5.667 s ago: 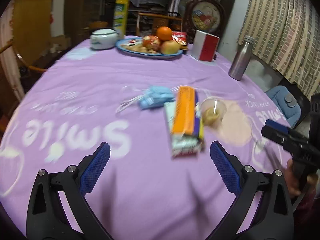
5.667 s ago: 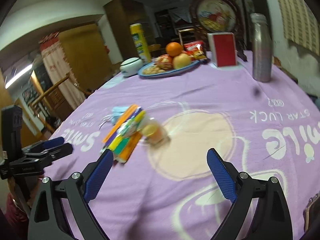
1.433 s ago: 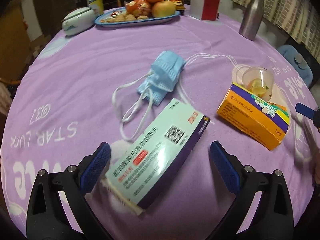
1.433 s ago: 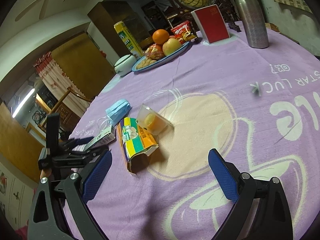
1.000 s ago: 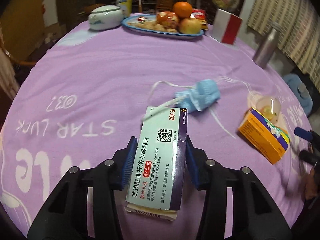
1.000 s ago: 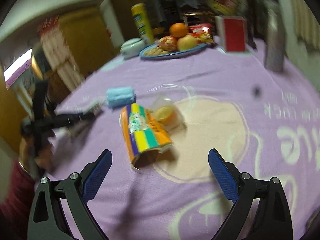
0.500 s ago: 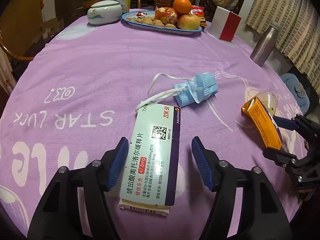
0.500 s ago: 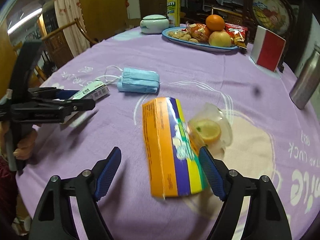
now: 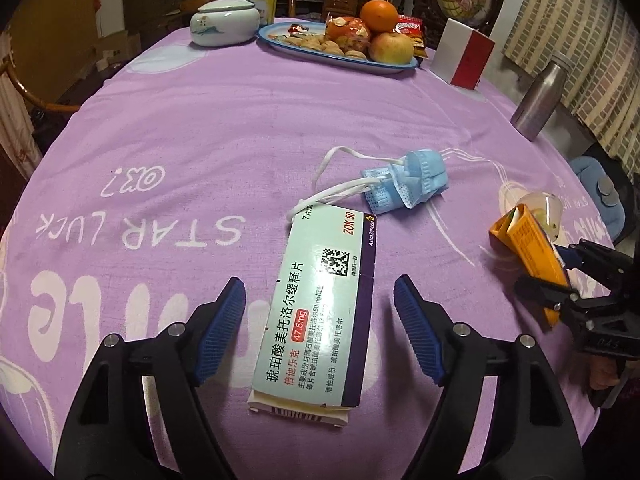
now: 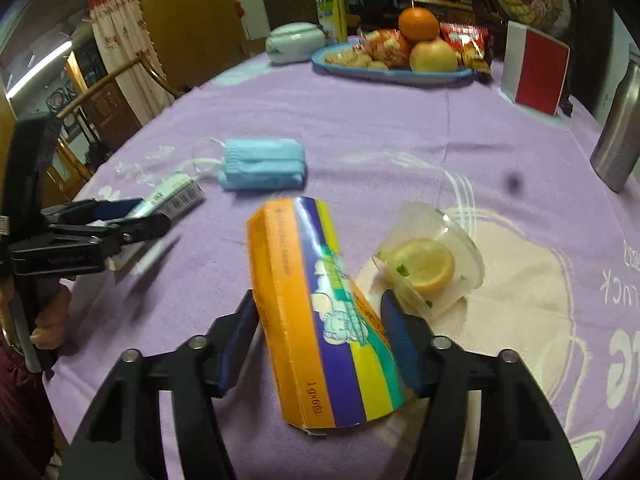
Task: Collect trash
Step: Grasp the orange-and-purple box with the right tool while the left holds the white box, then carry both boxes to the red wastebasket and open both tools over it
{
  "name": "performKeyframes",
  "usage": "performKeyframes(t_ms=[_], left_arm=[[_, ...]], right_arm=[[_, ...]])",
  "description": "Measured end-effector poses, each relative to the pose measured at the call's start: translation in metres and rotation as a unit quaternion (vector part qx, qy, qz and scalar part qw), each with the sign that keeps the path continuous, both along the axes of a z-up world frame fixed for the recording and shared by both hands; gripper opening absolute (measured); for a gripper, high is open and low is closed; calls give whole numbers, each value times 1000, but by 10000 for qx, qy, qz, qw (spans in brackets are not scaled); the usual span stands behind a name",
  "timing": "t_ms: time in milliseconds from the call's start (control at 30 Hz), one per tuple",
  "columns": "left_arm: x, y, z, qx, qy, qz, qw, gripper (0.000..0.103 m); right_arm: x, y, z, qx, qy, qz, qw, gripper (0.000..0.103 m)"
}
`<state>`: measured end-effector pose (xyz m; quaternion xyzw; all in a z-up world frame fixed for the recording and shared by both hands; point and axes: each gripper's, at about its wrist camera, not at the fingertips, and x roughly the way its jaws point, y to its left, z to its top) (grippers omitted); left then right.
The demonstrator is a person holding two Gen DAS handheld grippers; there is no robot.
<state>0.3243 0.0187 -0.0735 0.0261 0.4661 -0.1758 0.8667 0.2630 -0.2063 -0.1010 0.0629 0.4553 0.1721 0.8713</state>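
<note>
A round table under a purple printed tablecloth [image 9: 224,128] is seen from both wrist cameras. The left gripper [image 9: 320,328] is held low over the cloth with its blue-padded fingers [image 9: 218,332] spread apart; a flat pale-green and purple cardboard medicine box [image 9: 324,304] lies on the cloth between them, touched by neither pad. Just beyond that box's far end, a crumpled light-blue face mask with white ear loops [image 9: 408,186] is found, one loop reaching up to the box's corner. The right gripper [image 10: 320,344] is closed on an orange, purple, yellow and green striped cardboard carton [image 10: 320,312], both pads pressed against the carton's long sides; the carton is tilted, its far end raised. Just to the right of the carton, a clear plastic cup holding a lemon slice [image 10: 432,264] lies on its side on a pale circle printed in the cloth. At the far edge of the table are noted a blue oval plate of fruit and snacks [image 10: 396,68], a pale lidded ceramic jar [image 9: 222,22], a red and white box [image 10: 536,76] and a steel bottle [image 9: 540,100].
</note>
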Motion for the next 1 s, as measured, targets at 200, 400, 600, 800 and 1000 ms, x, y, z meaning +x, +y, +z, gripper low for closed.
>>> performKeyframes(t_ms=[200, 400, 600, 800, 1000], left_arm=[[-7, -12, 1, -217, 38, -509, 9985, 54], [-6, -10, 0, -408, 98, -482, 9980, 49], [-6, -20, 0, -106, 28, -461, 9989, 50], [-1, -33, -1, 289, -102, -297, 9991, 44], [-25, -14, 30, -87, -576, -22, 9983, 44]], right_arm=[[-16, 5, 18, 371, -348, 259, 9984, 43], [-16, -7, 23, 536, -378, 71, 9978, 44], [-17, -14, 22, 696, -331, -43, 9970, 44], [-20, -26, 28, 946, -457, -231, 9942, 44], [-30, -39, 39, 1296, -643, -262, 9891, 44]])
